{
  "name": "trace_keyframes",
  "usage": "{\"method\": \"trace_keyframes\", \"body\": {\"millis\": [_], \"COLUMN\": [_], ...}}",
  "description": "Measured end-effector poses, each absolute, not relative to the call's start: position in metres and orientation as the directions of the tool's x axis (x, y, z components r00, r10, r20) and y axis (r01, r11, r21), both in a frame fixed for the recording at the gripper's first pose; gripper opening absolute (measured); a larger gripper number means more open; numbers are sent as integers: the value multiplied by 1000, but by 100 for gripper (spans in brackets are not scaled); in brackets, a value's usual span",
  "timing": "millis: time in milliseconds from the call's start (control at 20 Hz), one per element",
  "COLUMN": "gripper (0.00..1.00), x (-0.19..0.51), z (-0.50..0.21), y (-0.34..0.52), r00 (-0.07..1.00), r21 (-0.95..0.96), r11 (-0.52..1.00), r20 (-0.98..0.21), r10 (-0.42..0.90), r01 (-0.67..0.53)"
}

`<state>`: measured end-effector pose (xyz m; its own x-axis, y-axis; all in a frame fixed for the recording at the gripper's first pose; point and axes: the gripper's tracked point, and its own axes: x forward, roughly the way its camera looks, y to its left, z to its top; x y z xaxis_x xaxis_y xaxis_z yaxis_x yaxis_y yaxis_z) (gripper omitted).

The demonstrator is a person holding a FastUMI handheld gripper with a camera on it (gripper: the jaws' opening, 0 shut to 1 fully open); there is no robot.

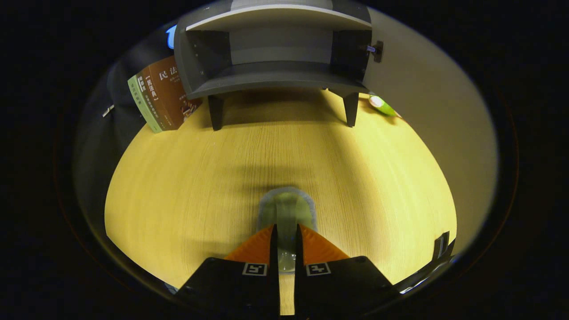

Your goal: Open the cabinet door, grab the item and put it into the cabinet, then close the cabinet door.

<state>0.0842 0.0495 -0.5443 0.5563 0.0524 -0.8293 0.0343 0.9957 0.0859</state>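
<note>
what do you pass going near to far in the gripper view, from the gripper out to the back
gripper, shut on a flat green-and-grey item → bare wooden tabletop → open dark grey cabinet on legs

Black claw [286, 233] body (square fiducial tags)

Gripper [286, 233] fingers nearly together, clamping a pale green item [287, 209] with a grey rim, its flat end sticking out ahead of the fingertips over the wooden bench [186, 178]. Far beyond: dark grey cabinet [271, 49] on short legs, door open [422, 89] on its right side, interior bare. Books [162, 95] lean beside the cabinet's left. Small green object [382, 106] by its right leg.
</note>
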Motion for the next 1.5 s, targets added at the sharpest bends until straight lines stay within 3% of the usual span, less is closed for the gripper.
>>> {"method": "trace_keyframes", "body": {"millis": [450, 900, 1500], "gripper": [17, 17, 17], "x": [114, 228, 340], "z": [-398, -238, -220], "y": [23, 18, 29], "r00": [653, 784, 771], "r21": [102, 152, 148], "r11": [991, 986, 982], "r20": [-757, -620, -637], "r10": [21, 35, 7], "r01": [87, 76, 114]}}
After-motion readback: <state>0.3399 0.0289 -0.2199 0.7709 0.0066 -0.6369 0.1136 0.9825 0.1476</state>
